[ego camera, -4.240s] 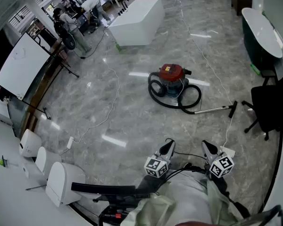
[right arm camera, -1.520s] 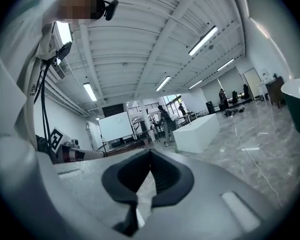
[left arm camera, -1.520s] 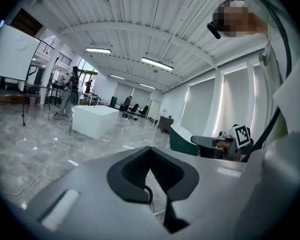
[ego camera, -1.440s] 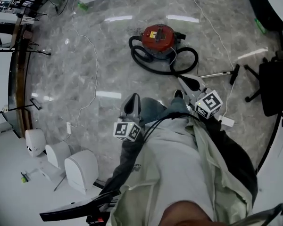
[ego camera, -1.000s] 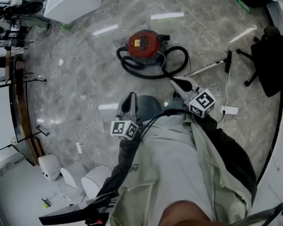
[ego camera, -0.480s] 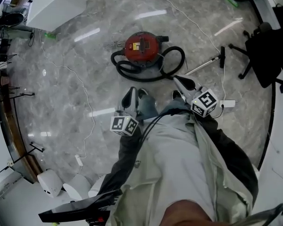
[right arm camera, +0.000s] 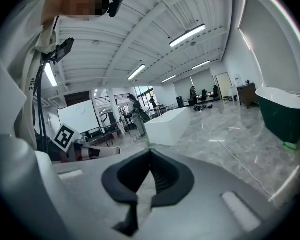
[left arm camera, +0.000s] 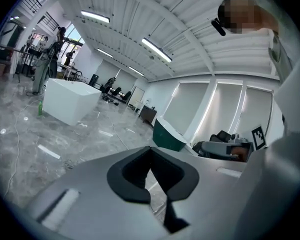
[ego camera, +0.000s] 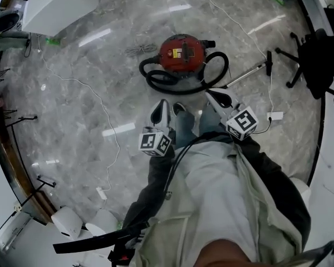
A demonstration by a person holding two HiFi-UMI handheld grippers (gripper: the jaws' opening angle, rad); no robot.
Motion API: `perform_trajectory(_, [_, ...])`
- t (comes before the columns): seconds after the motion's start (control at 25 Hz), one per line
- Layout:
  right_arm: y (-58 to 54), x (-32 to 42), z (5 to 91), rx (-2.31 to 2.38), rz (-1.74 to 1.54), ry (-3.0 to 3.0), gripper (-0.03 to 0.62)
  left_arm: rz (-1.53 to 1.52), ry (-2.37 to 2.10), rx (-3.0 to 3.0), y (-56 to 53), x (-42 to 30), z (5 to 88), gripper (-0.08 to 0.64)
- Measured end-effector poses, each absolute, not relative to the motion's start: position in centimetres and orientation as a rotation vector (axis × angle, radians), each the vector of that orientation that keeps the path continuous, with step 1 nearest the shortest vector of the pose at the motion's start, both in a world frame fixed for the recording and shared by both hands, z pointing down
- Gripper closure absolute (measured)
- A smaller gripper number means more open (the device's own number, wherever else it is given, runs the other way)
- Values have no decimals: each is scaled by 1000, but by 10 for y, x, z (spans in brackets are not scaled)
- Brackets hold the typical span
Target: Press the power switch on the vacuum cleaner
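The red vacuum cleaner [ego camera: 182, 53] stands on the marble floor ahead of me, its black hose [ego camera: 183, 83] coiled around it and its metal wand [ego camera: 246, 74] lying off to the right. My left gripper [ego camera: 163, 105] and right gripper [ego camera: 214, 94] are held side by side in front of my body, pointing toward the vacuum and well short of it. Both are shut with nothing held. In the gripper views the left gripper [left arm camera: 151, 149] and right gripper [right arm camera: 150, 152] point out into the room, and neither view shows the vacuum.
A white block [ego camera: 58, 4] stands at far left, a black office chair [ego camera: 317, 57] at right. A white cable [ego camera: 103, 107] snakes over the floor and a power strip [ego camera: 276, 115] lies near the wand. White bins [ego camera: 67, 222] sit near left. A green tub [right arm camera: 282, 111] and people [right arm camera: 137, 111] are farther off.
I have walked closer to the vacuum, which now looks larger and nearer in the head view. Both grippers stay shut in front of me.
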State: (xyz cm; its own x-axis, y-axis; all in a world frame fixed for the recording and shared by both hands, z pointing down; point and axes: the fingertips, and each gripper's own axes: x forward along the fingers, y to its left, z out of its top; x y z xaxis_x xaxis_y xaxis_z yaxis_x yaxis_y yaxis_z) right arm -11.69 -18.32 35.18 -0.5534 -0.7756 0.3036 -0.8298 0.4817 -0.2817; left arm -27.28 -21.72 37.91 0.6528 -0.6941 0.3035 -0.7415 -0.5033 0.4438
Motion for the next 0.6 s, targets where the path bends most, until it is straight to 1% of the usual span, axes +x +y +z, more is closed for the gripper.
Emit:
perform_trajectory(0.2, [-203, -103, 396, 1419, 704, -2504, 592, 272, -1046, 2420, -264, -249, 427, 561])
perform_trajectory(0.36, [-247, -81, 457, 1407, 713, -2462, 592, 434, -1009, 2478, -320, -226, 506, 561])
perform_trajectory(0.6, [-302, -47, 556, 1485, 545, -2355, 592, 433, -1166, 2307, -362, -228, 623, 561])
